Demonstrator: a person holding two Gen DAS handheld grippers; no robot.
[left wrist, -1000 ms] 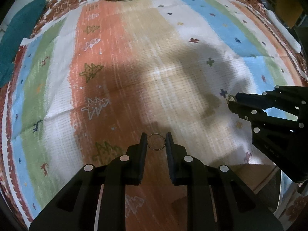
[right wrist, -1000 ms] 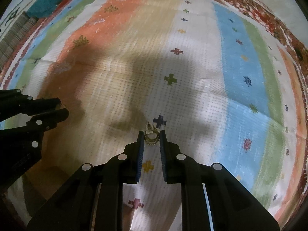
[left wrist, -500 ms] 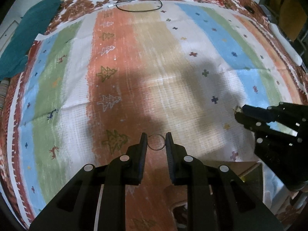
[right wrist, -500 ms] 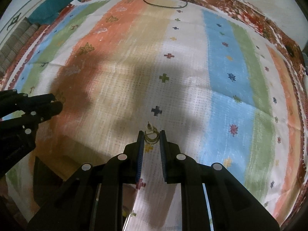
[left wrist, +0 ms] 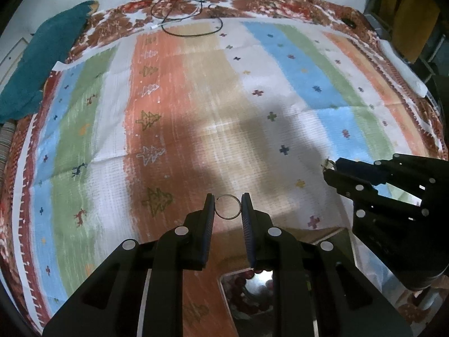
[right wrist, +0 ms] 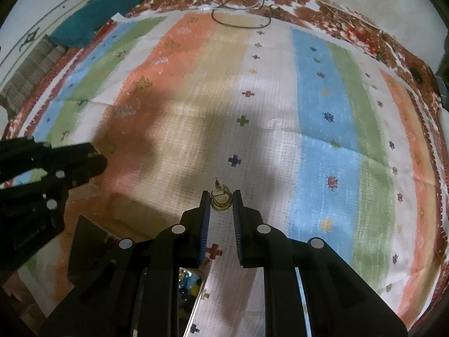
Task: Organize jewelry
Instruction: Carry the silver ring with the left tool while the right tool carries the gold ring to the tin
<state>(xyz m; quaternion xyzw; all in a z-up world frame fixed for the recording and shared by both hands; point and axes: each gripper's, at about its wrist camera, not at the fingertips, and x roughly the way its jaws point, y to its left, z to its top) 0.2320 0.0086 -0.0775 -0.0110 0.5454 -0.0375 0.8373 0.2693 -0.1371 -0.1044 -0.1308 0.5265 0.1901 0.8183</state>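
Left wrist view has the left claw (left wrist: 228, 207) pinching a thin plain ring (left wrist: 228, 207) between its 2 fingertips, jaws narrowed just to the width of that hoop, well above the striped rug (left wrist: 174, 106). Over on the right wrist view, the right claw (right wrist: 221, 201) is closed onto a gold earring (right wrist: 221, 198), ornate hoop with its post poking up past the tips. And look at what the last second brought: the rug has dropped away in both views, far more of its red border and the black cable (left wrist: 185, 19) at the far edge now showing, so both claws have lifted, each keeping its piece without a slip. New at the bottom of both frames is an open jewelry box (left wrist: 249, 289), its mirrored lid (right wrist: 188, 295) reflecting coloured beads; it sits below and just behind the claws, partly hidden by them. That reads as the carry phase, 2 pieces up at once and heading for the box. Next comes lowering each into a slot, though the compartments themselves are not visible from here. The ring is slim, a loose pinch could drop it onto the busy pattern.
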